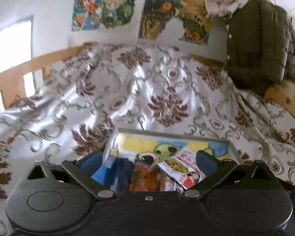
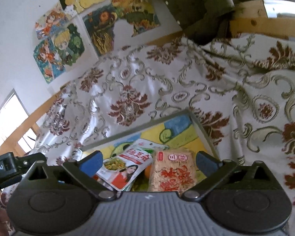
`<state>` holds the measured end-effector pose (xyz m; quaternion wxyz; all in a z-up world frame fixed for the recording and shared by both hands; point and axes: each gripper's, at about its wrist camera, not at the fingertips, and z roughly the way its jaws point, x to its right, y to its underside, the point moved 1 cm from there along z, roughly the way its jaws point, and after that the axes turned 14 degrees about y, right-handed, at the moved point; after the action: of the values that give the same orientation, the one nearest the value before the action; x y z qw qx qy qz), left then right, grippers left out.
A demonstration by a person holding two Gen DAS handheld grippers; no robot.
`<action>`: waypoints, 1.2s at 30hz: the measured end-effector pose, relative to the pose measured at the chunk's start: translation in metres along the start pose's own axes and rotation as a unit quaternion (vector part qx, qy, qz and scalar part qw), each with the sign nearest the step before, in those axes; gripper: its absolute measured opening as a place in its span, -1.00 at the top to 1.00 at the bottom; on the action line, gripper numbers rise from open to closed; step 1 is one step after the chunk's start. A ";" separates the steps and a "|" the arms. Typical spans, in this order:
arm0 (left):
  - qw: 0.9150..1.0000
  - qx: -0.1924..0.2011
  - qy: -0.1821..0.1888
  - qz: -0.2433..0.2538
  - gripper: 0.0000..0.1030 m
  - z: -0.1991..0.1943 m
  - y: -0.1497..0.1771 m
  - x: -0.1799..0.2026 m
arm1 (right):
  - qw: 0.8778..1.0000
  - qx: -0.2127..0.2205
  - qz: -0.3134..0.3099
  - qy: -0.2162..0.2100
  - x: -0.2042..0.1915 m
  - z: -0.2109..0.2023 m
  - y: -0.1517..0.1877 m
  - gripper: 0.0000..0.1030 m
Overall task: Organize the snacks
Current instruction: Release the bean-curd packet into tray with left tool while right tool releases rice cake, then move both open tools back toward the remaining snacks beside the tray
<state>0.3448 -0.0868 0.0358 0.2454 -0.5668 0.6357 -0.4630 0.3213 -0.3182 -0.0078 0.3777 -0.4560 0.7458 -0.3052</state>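
At the far left a bright window sits in the white wall, with a wooden rail running below it. Cartoon posters hang on the wall above a shiny white cloth patterned with brown flowers, which covers the whole surface. On that cloth stands a shallow tray with a painted yellow and blue floor, and the snacks lie inside it. In the left wrist view, from left to right, these are a blue packet, an orange packet and a white and red packet showing a woman's picture. The left gripper stands wide open above them, holding nothing. In the right wrist view that same white and red packet lies left of a clear pack of rice cakes, touching it. The right gripper is also spread wide and empty. At the far right a green quilted jacket hangs over a wooden post.
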 end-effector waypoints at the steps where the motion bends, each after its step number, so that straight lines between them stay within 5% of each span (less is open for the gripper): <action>1: 1.000 0.006 -0.002 0.003 -0.98 -0.006 0.000 0.000 | 1.000 0.007 -0.005 0.000 -0.001 -0.007 -0.001 -1.00; 9: 0.998 0.040 -0.025 0.044 -0.98 -0.063 0.010 0.004 | 0.996 0.082 -0.041 -0.021 -0.010 -0.070 -0.002 -1.00; 21: 0.996 0.048 -0.047 0.061 -0.99 -0.126 0.050 0.000 | 0.983 0.153 -0.097 -0.024 -0.012 -0.148 0.047 -1.00; 36: 0.994 0.044 -0.093 0.022 -0.99 -0.189 0.116 -0.038 | 0.981 0.127 -0.144 -0.040 -0.026 -0.192 0.106 -1.00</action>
<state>0.1384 -0.0009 0.0123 0.3386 -0.5820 0.6015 -0.4300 0.1199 -0.2312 0.0163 0.4141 -0.5182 0.6120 -0.4306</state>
